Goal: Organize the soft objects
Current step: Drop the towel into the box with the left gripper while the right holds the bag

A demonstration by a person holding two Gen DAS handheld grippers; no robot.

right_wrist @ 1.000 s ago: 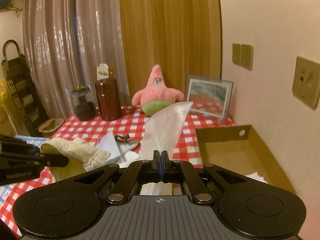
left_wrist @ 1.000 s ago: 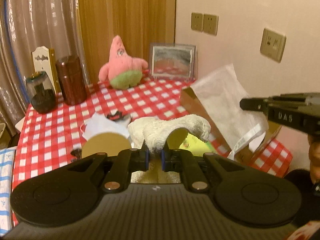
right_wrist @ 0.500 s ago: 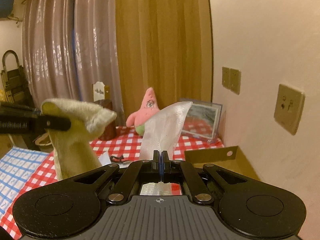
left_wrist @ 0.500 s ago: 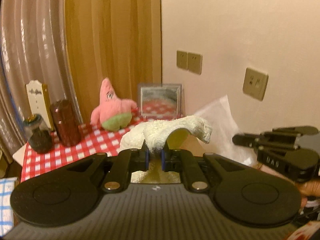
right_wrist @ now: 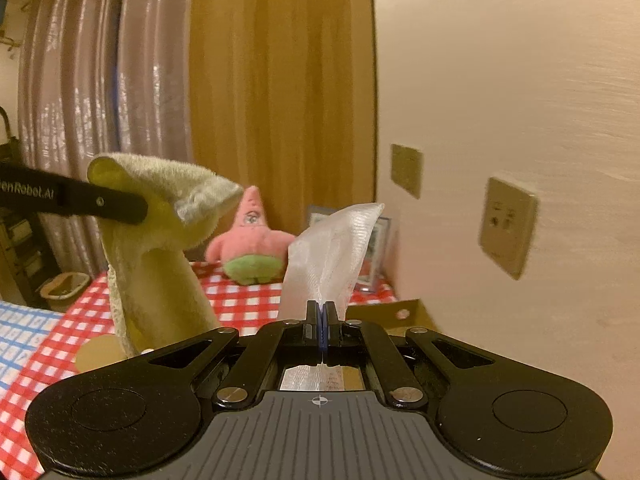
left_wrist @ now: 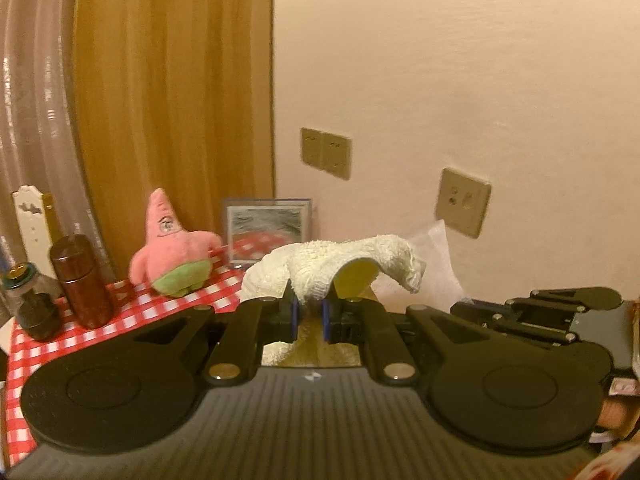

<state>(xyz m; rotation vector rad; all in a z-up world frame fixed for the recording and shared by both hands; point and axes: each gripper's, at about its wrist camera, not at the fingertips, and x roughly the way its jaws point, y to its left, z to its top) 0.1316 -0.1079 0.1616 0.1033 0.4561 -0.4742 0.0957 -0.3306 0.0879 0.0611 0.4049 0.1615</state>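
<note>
My left gripper (left_wrist: 309, 307) is shut on a cream and yellow towel (left_wrist: 320, 268), which arches over its fingers and hangs below them. In the right wrist view the same towel (right_wrist: 160, 256) dangles high above the table from the left gripper (right_wrist: 140, 204). A translucent white plastic bag (right_wrist: 332, 248) stands up from my right gripper (right_wrist: 322, 312), which is shut on its edge. In the left wrist view the right gripper (left_wrist: 460, 307) sits at the right, level with the towel, with the bag (left_wrist: 434, 264) behind it. A pink star plush toy (left_wrist: 172, 248) sits at the back of the table.
A red checked tablecloth (left_wrist: 132, 320) covers the table. A dark brown canister (left_wrist: 80, 280), a glass jar (left_wrist: 30, 300) and a framed picture (left_wrist: 266, 228) stand at the back. An open cardboard box (right_wrist: 400, 312) lies by the wall with sockets (right_wrist: 506, 224). Curtains hang behind.
Both grippers have risen well above the table. The towel has been lifted off the cloth and now hangs free. The bag rose too and stays pinched.
</note>
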